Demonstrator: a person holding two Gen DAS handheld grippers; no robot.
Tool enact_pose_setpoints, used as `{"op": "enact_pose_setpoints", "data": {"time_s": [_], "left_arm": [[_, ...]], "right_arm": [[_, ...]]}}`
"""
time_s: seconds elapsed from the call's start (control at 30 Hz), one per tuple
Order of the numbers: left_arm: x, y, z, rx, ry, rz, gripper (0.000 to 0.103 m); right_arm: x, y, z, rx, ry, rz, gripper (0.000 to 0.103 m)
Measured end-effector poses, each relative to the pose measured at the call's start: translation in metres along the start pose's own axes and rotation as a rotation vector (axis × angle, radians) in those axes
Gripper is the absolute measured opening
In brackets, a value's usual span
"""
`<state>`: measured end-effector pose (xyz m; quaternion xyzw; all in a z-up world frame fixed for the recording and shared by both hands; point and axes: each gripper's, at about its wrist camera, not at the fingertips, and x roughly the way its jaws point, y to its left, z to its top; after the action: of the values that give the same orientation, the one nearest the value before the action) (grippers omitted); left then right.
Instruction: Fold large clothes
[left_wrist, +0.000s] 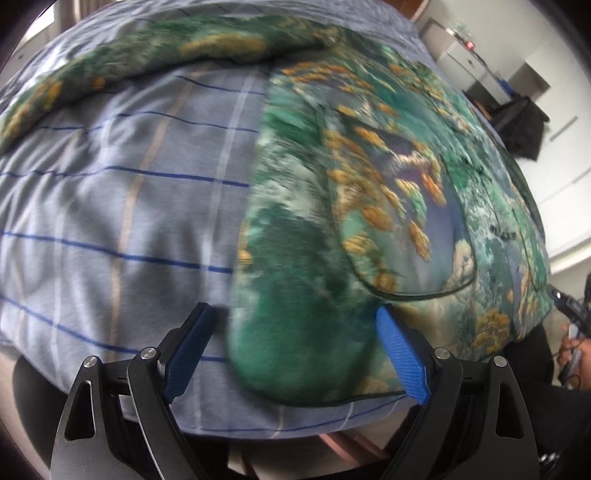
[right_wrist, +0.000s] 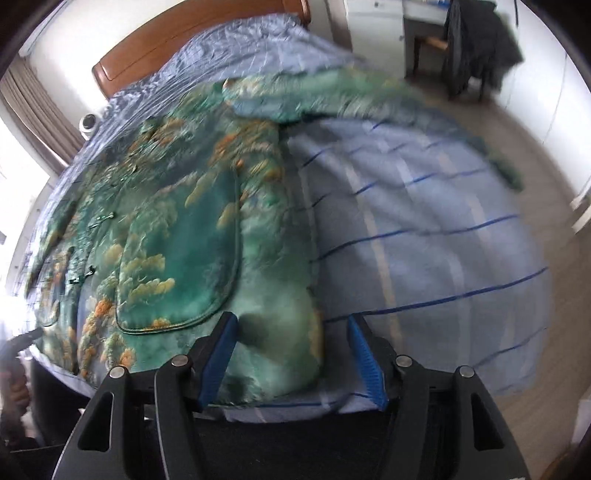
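Note:
A large green garment (left_wrist: 369, 192) printed with orange and gold clouds lies spread flat on a bed with a blue checked sheet (left_wrist: 122, 206). One sleeve (left_wrist: 177, 48) stretches out across the sheet. In the left wrist view my left gripper (left_wrist: 295, 310) hangs open over the garment's near hem corner, its blue pads (left_wrist: 402, 350) either side of the cloth. In the right wrist view my right gripper (right_wrist: 291, 317) stands open over the opposite hem corner of the garment (right_wrist: 177, 229), with the folded edge lying between its pads (right_wrist: 218, 358). Neither gripper pinches the fabric.
A wooden headboard (right_wrist: 192, 40) closes the far end of the bed. A chair draped with dark clothing (right_wrist: 476, 40) stands by white cabinets (right_wrist: 365, 26). Bare floor (right_wrist: 535, 155) runs along the bed's right side. A hand (left_wrist: 576, 350) shows at the bed's edge.

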<state>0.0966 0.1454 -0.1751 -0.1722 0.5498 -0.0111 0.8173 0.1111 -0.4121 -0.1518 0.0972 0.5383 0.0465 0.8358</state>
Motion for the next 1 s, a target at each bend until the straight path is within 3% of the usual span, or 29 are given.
{"op": "enact_pose_setpoints", "data": {"time_s": [0.03,0.07,0.1,0.13,0.17,0.2,0.33,0.43,0.47,0.53,0.6,0.67,0.87,1.0], "left_arm": [[0.002,-0.004,-0.001,0.02,0.002,0.003,0.083],[0.003,-0.007,-0.001,0.034,0.004,0.007,0.07],[0.004,-0.009,-0.002,0.049,0.005,0.016,0.058],[0.002,-0.01,-0.003,0.06,0.0,0.024,0.049],[0.0,-0.011,-0.004,0.071,-0.002,0.024,0.031],[-0.002,-0.011,-0.005,0.078,-0.003,0.019,0.022],[-0.008,-0.015,-0.011,0.112,-0.01,0.049,0.016],[-0.002,-0.015,-0.01,0.119,-0.003,0.089,0.019],[-0.002,-0.019,-0.01,0.129,-0.005,0.115,0.025],[-0.005,-0.026,-0.01,0.153,-0.022,0.17,0.041],[-0.013,-0.031,-0.012,0.17,-0.055,0.21,0.07],[-0.023,-0.033,-0.015,0.175,-0.098,0.225,0.082],[-0.056,-0.04,-0.008,0.172,-0.204,0.25,0.088],[-0.08,-0.045,0.005,0.15,-0.282,0.227,0.09]], "right_arm": [[0.005,0.002,-0.001,-0.005,0.009,0.026,0.063],[0.006,0.004,-0.001,-0.014,0.016,0.041,0.061],[0.006,0.007,-0.003,-0.024,0.015,0.04,0.046],[0.005,0.01,-0.003,-0.047,0.017,0.023,0.038],[0.004,0.012,-0.004,-0.058,0.016,0.01,0.025],[0.0,0.014,-0.004,-0.067,0.01,0.009,0.019],[-0.008,0.02,-0.007,-0.102,-0.006,-0.036,0.015],[0.003,0.014,-0.009,-0.09,0.012,-0.067,0.015],[0.007,0.011,-0.009,-0.07,0.01,-0.065,0.016],[0.007,0.013,-0.008,-0.058,-0.011,-0.068,0.021],[0.002,0.016,-0.006,-0.057,-0.032,-0.091,0.039],[-0.005,0.017,-0.005,-0.056,-0.05,-0.11,0.05],[-0.04,0.02,0.0,-0.055,-0.158,-0.21,0.058],[-0.053,0.032,0.005,-0.088,-0.21,-0.236,0.059]]}}
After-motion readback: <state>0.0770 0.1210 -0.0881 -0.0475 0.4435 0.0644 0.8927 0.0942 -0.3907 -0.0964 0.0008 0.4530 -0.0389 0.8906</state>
